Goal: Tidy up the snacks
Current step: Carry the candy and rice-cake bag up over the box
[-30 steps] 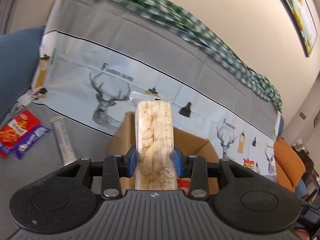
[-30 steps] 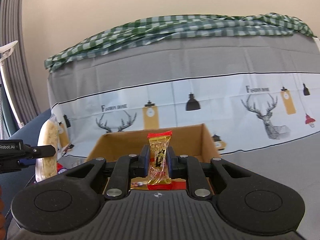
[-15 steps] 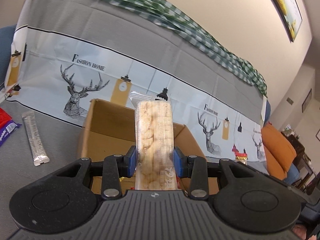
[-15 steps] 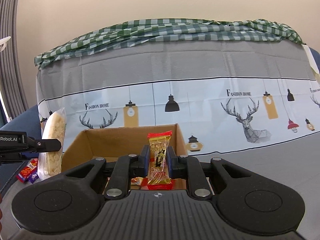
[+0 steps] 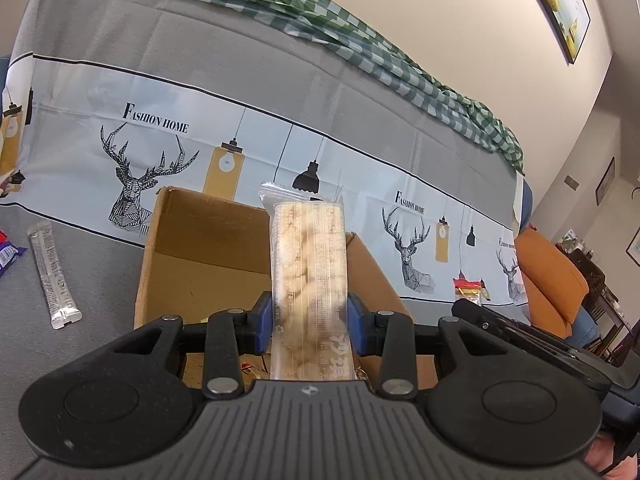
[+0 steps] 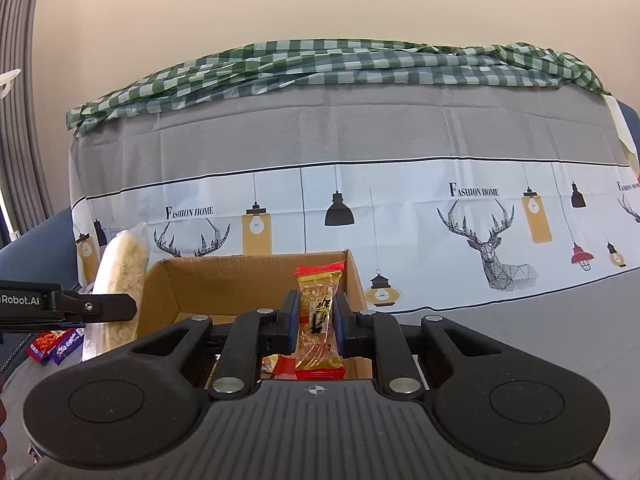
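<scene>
**Snacks: two in hand over the box, a few left outside**

Snacks are partly gathered, judging by how things lie. The open brown cardboard box [image 5: 208, 256] stands on the grey-covered surface in front of a sofa draped with a deer-print cloth [image 6: 400, 208], and some red and yellow wrappers [image 6: 280, 362] already lie on its floor.

The left claw [image 5: 310, 322] pinches a long clear packet of pale puffed snack [image 5: 308, 276], held upright at the near edge of the box. The right claw [image 6: 317, 322] is pressed tight on a small amber candy bar in a clear wrapper with red ends [image 6: 318, 312], also upright and poised at the box's near rim. Neither has been let go, so these two drops are the step in hand.

Outside the box there remain a silver foil stick pack [image 5: 54, 276] lying flat to the left of it, and beside that a purple wrapper [image 5: 8, 258] with a red one at the frame edge. Those look like the remaining pickups; how full the box is cannot be told, since the claws hide most of its floor.
</scene>
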